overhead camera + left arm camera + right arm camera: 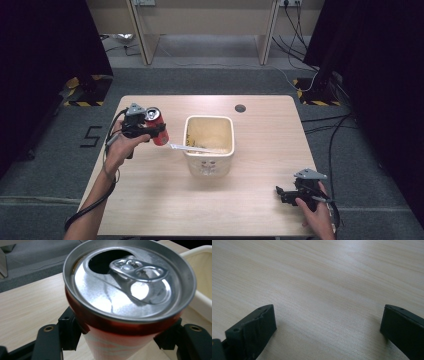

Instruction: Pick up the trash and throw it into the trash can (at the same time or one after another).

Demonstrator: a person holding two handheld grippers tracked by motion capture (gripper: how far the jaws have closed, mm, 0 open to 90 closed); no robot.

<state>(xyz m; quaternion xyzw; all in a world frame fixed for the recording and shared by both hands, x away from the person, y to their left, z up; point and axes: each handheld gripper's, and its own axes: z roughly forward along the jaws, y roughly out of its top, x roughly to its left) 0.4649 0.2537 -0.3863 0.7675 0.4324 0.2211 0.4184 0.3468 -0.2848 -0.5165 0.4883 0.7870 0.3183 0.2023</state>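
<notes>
High view, left to right: the left gripper (159, 131) is raised above the left part of the table (150, 200), its jaws closed partway around a red can (156, 126). Left gripper view: both black pads (68, 331) press the can's (117, 340) sides just below the rim, one on each flank. Just right of the can stands a cream square tub (209, 142) at the table's centre; a thin pale strip (187, 148), possibly a utensil, leans over the tub's near-left rim and lies between can and tub. A dark round hole (240, 108) marks the table's far edge. At the near right corner the right gripper (281, 194) rests low over the wood, well apart from the tub. Right gripper view: its jaws stand wide apart with bare tabletop (324, 290) between them.

Can: red body with pale markings, silver lid, pull tab in place, mouth already open, tilted slightly.
</notes>
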